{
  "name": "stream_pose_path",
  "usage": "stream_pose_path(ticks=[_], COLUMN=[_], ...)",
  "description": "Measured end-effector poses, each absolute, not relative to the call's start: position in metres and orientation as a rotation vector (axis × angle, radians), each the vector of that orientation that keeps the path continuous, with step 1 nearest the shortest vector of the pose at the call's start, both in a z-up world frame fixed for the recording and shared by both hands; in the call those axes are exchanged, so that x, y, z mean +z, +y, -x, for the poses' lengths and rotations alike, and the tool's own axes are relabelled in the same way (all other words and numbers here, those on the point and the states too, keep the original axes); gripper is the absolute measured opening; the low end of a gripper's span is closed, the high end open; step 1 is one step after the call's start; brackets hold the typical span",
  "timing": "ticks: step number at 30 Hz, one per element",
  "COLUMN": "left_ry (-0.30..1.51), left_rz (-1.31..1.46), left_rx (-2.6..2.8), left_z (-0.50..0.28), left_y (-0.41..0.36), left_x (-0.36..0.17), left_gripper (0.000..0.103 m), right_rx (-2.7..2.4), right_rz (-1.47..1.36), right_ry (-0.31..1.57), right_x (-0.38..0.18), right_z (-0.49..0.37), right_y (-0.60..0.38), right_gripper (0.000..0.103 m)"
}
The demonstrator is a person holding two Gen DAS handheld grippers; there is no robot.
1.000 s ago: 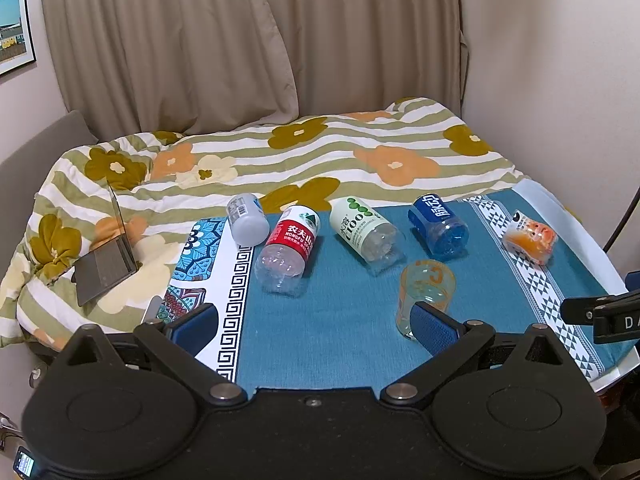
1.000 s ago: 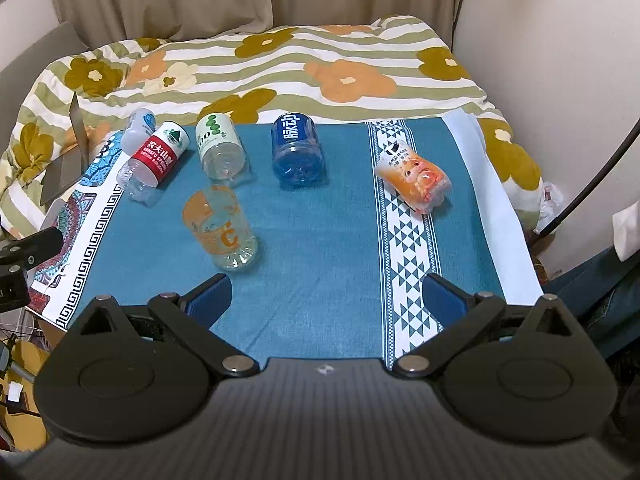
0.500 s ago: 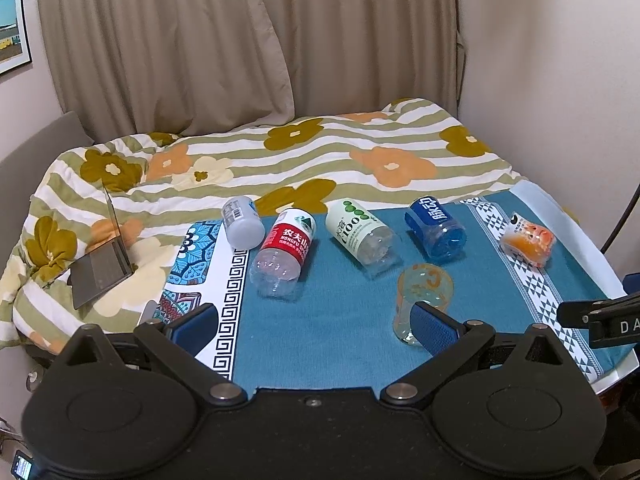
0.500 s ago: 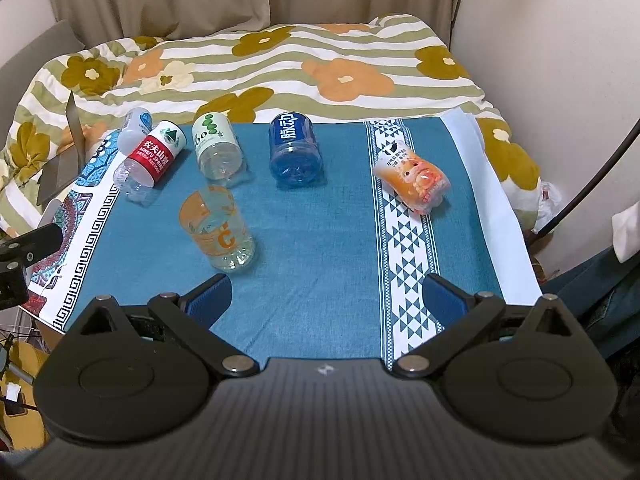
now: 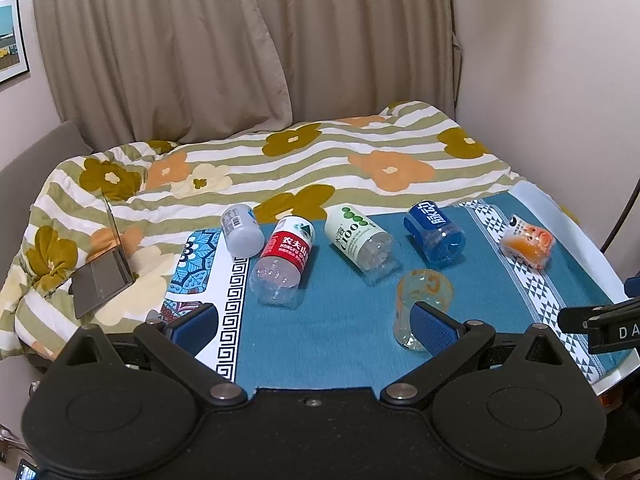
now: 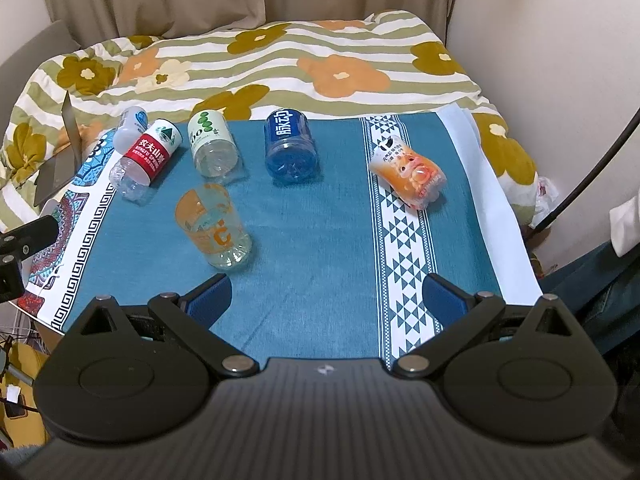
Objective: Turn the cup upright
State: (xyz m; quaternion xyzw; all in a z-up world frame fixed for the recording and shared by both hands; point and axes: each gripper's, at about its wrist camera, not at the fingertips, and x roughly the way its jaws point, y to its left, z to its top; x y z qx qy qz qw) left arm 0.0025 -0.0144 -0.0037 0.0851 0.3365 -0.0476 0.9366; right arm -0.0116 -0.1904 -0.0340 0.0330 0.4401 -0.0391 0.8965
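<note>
The cup (image 6: 212,226) is clear plastic with orange print and lies on its side on the blue cloth (image 6: 320,220), base towards me and mouth facing away. My right gripper (image 6: 326,298) is open and empty, with the cup just beyond its left finger. In the left wrist view the cup (image 5: 424,292) lies partly behind the right finger (image 5: 434,328) of my left gripper (image 5: 312,326). That gripper is open and holds nothing.
Behind the cup several cut bottles lie in a row: grey (image 5: 240,230), red-labelled (image 5: 286,256), green-dotted (image 5: 358,236) and blue (image 5: 434,230). An orange cartoon cup (image 6: 408,172) lies right. A laptop (image 5: 104,276) rests on the flowered blanket (image 5: 320,160).
The left wrist view has tilted up a little, showing more curtain, and its right finger now overlaps the cup. The right gripper has drifted slightly. Nothing on the cloth has moved.
</note>
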Motion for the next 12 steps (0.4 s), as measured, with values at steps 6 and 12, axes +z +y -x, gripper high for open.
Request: stream_pose_path(ticks=[6,12], left_ry=[0.682,0.683], left_rz=[-0.158,-0.156], left_rx=[-0.088,-0.069], left_z=[-0.005,-0.008], left_y=[-0.011,-0.003], left_x=[-0.004,-0.005], left_gripper=[0.103,0.103], right_rx=[-0.073,-0.01], right_rz=[-0.066,-0.054], right_ry=[0.917,0.904], right_x=[-0.035,-0.039], right_z=[0.011,0.003], right_y=[-0.189,-0.176], right_gripper=[0.103,0.103])
